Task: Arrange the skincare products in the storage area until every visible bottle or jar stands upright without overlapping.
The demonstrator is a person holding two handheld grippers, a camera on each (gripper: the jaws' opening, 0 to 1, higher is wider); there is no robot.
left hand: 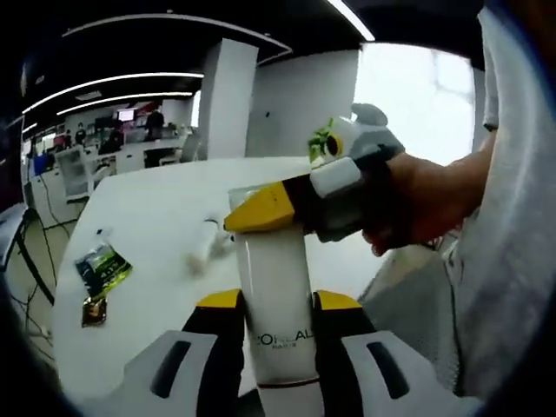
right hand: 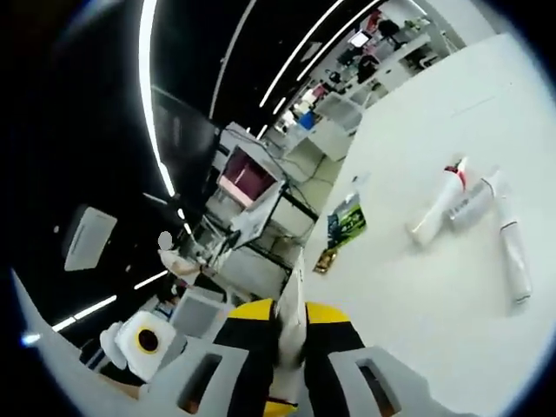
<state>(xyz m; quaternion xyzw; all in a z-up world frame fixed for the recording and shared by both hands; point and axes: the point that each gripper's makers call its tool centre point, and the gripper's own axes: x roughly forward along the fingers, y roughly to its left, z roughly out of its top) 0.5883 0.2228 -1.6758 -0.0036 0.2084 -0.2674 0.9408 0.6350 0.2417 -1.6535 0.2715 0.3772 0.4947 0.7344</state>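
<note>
Between both hand-held grippers' closed jaws, left low, right atop, white L'Oreal tube lengthwise upright.

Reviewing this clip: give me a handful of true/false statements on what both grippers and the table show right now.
1. The left gripper clamps a white L'Oreal tube. True.
2. The right gripper pinches that tube's top end. True.
3. The white tubes lying on the white table stand upright. False: the three tubes lie on their sides.
4. A green sachet rests on the table. True.
5. The right gripper's jaws are wide open. False: they are shut on the tube's thin edge.
</note>
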